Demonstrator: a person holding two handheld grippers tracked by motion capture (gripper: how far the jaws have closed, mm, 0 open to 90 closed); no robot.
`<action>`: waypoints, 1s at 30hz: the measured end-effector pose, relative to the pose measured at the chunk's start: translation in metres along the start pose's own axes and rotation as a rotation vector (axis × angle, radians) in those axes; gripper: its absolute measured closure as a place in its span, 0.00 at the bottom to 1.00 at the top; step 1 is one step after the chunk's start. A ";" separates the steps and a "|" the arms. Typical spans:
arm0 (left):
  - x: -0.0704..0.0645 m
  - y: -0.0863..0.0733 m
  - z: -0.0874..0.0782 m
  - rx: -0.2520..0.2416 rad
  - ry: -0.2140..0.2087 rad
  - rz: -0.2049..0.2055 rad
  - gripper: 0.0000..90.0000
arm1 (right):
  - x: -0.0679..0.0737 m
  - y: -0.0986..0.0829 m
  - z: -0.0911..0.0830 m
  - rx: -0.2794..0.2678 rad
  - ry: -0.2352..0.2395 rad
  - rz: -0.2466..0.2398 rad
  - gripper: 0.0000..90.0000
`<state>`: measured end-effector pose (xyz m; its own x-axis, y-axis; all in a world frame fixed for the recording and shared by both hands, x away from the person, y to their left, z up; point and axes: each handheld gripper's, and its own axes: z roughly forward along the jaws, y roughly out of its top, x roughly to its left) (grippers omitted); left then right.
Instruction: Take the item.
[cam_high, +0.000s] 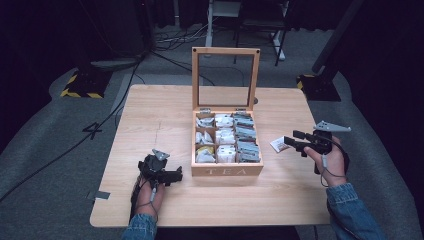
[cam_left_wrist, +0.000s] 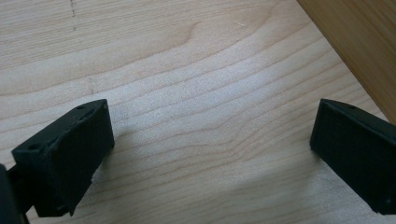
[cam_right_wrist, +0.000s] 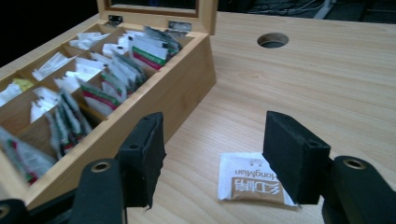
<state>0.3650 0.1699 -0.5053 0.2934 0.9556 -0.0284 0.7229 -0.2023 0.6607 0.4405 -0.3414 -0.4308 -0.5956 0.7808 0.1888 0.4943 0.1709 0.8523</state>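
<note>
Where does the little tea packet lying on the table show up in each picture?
High view: the tea packet lies right of the wooden tea box, by the right gripper.
Left gripper view: bare table and a box corner.
Right gripper view: bottom centre, between the jaws.
Shared landmark: the tea box.

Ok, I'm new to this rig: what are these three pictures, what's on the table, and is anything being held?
A person holds a two-fingered hand tool in each hand. The high view looks down on the table; the other two look along each tool's own fingers. A wooden tea box, lid open, sits mid-table, its compartments filled with tea bags. The left gripper is open over bare wood and holds nothing. The right gripper is open just above a loose sachet lying beside the box; it holds nothing.
</note>
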 end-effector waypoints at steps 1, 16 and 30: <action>0.000 0.000 0.000 0.000 0.000 0.000 0.00 | 0.002 0.000 -0.002 -0.001 0.004 -0.010 0.43; 0.000 0.001 0.001 0.000 -0.003 0.004 0.00 | 0.040 -0.018 -0.018 0.005 0.079 -0.082 0.43; 0.000 0.001 0.001 -0.002 -0.003 0.003 0.00 | 0.057 -0.048 -0.002 0.113 0.115 -0.162 0.38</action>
<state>0.3663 0.1699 -0.5055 0.2975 0.9543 -0.0281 0.7206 -0.2052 0.6622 0.3811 -0.3064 -0.4598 -0.7379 0.6653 0.1132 0.4500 0.3600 0.8173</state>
